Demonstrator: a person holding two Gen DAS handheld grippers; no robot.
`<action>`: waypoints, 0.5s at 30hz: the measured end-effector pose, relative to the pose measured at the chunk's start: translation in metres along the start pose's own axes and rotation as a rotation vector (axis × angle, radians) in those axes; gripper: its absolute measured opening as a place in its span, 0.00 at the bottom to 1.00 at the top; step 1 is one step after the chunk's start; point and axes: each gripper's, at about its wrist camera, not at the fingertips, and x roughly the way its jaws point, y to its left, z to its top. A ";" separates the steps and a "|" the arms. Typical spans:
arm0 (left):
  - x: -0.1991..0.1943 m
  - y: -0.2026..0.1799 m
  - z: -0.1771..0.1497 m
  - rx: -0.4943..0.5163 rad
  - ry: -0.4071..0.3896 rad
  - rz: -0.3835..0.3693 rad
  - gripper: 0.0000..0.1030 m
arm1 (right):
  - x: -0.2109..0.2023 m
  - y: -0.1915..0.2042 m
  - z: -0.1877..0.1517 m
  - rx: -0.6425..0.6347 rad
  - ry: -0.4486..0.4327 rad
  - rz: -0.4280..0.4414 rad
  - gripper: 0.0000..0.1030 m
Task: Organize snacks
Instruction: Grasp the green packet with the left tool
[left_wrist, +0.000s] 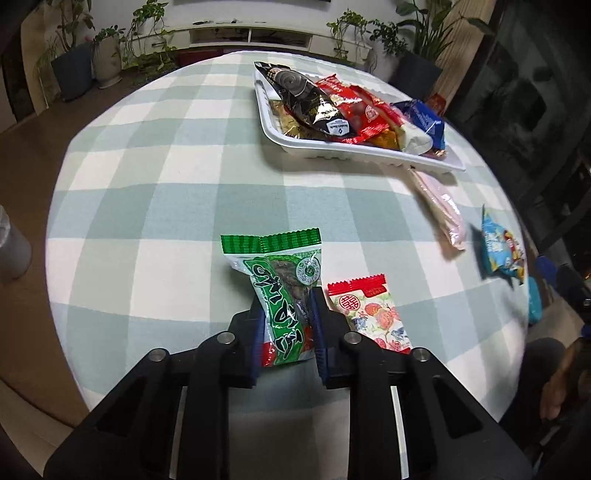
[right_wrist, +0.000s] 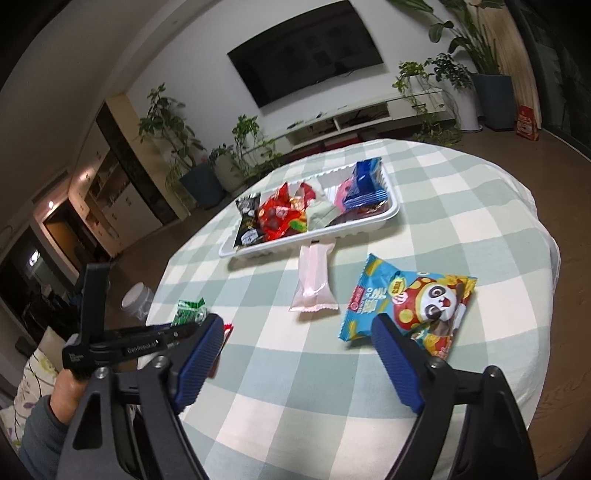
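L gripper (left_wrist: 286, 325) is nearest: its fingers (left_wrist: 318, 328) are closed in on the lower half of the green snack pack (left_wrist: 282, 291), pinching it across the width w/ the top seal pointing away. Pack looks light, crinkly foil/plastic, soft contents, so it should flex, not resist. Film is prob slippery; a grip across the filled middle seems safer than on the flat crimped end, which could slide out. Can't tell if it's lifted off the counter (left_wrist: 166, 177) or just resting.

Just beside it, to the R, lies a small red-and-white candy pack (left_wrist: 369, 314), flat, apart from the fingers.

R gripper (right_wrist: 299, 354) hovers w/ fingers wide apart, holding nothing. Right fingertip sits just over the near edge of the blue panda snack bag (right_wrist: 406, 299); touching or not, can't say. Bag is puffy, prob air-filled and v. light; squeeze gently, take it across a corner or seam edge so it doesn't pop or squirt away.

Further out, a pink wrapped bar (right_wrist: 314, 280) lies between the panda bag and the white tray (right_wrist: 391, 216), one end almost at the tray's rim. Slim, stiffer; grab mid-length.

Farthest: tray is already piled w/ assorted packets (black, red, blue), so 4 loose items remain, by my count.
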 end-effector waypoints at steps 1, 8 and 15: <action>-0.001 0.003 -0.001 -0.015 -0.007 -0.017 0.18 | 0.002 0.002 0.001 -0.010 0.012 -0.005 0.78; -0.005 0.018 -0.005 -0.076 -0.034 -0.098 0.17 | 0.027 0.013 0.026 -0.054 0.100 -0.066 0.75; -0.008 0.029 -0.005 -0.117 -0.057 -0.152 0.16 | 0.086 0.029 0.047 -0.121 0.238 -0.123 0.67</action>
